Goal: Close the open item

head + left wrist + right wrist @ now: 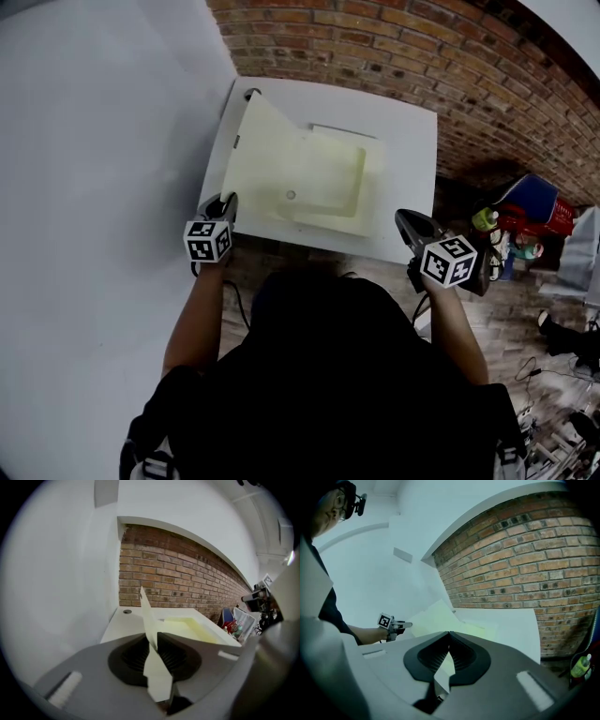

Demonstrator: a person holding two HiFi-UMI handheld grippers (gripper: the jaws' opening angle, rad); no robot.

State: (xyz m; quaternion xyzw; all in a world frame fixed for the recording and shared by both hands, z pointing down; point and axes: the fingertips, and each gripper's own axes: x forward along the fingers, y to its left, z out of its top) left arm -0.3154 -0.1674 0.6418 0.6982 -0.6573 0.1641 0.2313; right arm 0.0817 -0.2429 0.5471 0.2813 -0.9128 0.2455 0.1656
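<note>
Two walls frame the scene, a plain white wall on the left and a brick wall on the far side, and a white table is pushed into the corner where they meet. A person in a dark top stands at the near edge of the table with a tool in each hand. On the left half of the table lies a pale yellow box, and it is open. Its shallow tray rests flat on the table, while its lid rises tilted from the left side of the tray. The left tool is at the near left corner of the box. The left gripper view shows it clenched on the thin near edge of the lid, which stands upright between its pads and runs on toward the brick wall. The right tool hangs at the near right corner of the table, well apart from the box. Its jaws are closed tip to tip with nothing between them. To the right of the table, a heap of red and blue things sits on the floor with a small green bottle beside it. A small dark round fitting sits at the far left corner of the table, just beyond the top of the lid. A small round mark shows inside the box.
</note>
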